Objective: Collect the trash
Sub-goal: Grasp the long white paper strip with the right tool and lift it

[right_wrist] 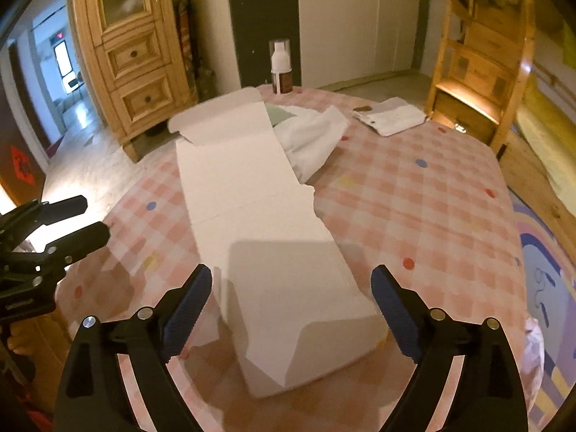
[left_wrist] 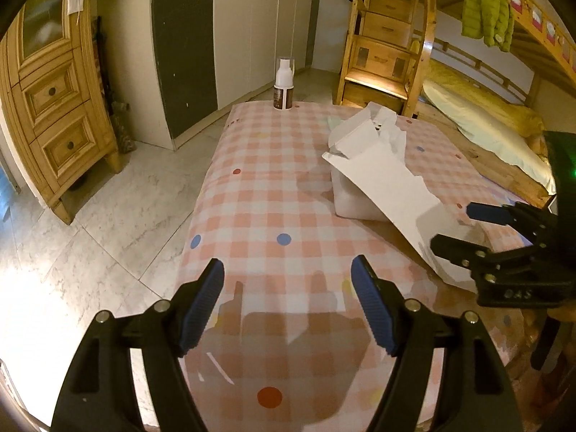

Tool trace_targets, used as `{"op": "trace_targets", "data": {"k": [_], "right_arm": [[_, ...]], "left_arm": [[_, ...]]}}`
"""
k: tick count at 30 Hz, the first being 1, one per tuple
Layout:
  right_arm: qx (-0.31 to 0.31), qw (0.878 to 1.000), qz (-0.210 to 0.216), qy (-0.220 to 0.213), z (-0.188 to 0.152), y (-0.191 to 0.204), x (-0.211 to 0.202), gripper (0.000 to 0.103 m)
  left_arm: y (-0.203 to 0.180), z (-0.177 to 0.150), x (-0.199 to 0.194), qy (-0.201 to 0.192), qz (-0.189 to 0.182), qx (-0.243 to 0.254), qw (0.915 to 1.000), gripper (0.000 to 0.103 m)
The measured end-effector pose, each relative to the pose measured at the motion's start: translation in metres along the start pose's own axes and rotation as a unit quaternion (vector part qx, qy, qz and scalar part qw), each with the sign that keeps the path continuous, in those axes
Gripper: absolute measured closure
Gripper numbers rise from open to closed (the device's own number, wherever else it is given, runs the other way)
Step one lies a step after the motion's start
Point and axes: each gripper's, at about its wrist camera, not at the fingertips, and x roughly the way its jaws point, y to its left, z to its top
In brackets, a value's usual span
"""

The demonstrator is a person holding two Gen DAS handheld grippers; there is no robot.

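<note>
The torn white carton [right_wrist: 273, 252] lay flattened on the checked tablecloth [right_wrist: 414, 198], its near end between the right gripper's [right_wrist: 291, 284] parted, untouching jaws. The left gripper [left_wrist: 288, 280] hovered open over bare cloth. Pickup stage, seemingly — closing on the carton comes next.

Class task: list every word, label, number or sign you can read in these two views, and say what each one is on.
"OAS" or similar: embossed on the right gripper body, partly legible.
Bottle: brown label, print too small to read.
White tag on the wooden cabinet: blurred, unreadable.
Red sign in the hallway: too blurred to read.
Flattened white box: blank.
</note>
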Motion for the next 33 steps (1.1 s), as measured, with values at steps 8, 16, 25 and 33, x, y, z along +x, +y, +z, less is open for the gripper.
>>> {"op": "trace_targets", "data": {"k": [8,16,25,33], "right_arm": [[-0.006,0.999,0.03,0.014,0.006,-0.005,0.022,0.011],[-0.004,0.999,0.048,0.005,-0.01,0.003,0.002,0.051],[0.042,0.992,0.104,-0.056,-0.029,-0.007,-0.049,0.093],[0.104,0.982,0.074,-0.142,-0.041,-0.039,-0.092,0.1]], "left_arm": [[-0.001,-0.001,0.005,0.008,0.005,0.004,0.9999,0.032],[-0.005,-0.005,0.0,0.01,0.015,0.008,0.9998,0.032],[-0.015,-0.008,-0.012,0.005,0.016,0.021,0.9996,0.032],[-0.037,-0.003,-0.009,0.004,0.01,0.033,0.9994,0.027]]}}
